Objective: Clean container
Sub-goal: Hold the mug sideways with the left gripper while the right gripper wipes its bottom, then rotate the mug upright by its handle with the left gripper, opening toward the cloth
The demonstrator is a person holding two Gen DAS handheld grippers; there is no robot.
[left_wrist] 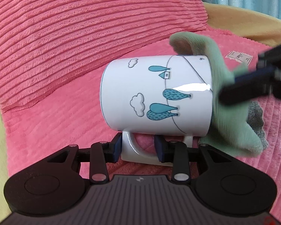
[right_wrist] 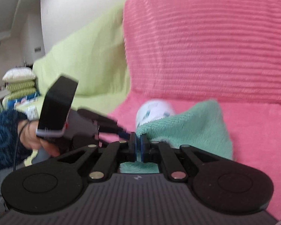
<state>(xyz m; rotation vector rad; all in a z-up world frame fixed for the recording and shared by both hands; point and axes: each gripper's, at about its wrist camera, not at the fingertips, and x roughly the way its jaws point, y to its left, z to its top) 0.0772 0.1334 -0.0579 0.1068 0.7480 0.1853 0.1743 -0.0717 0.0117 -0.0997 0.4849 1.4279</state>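
White mug (left_wrist: 155, 95), printed with blue trees, lies sideways above a pink ribbed sofa (left_wrist: 65, 37), its handle clamped between the nearly closed pads of the left tool (left_wrist: 138, 148). A green cloth (left_wrist: 224, 103), pinched tightly by the right tool (right_wrist: 138, 146), covers what appears to be the mug's mouth, blurred in the right wrist view.

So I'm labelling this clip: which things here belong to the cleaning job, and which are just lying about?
In the job:
- white mug, handle held in left claw
- green cloth, pinched in right claw

Lying about:
- pink cushion
- paper slip
- grey cloth
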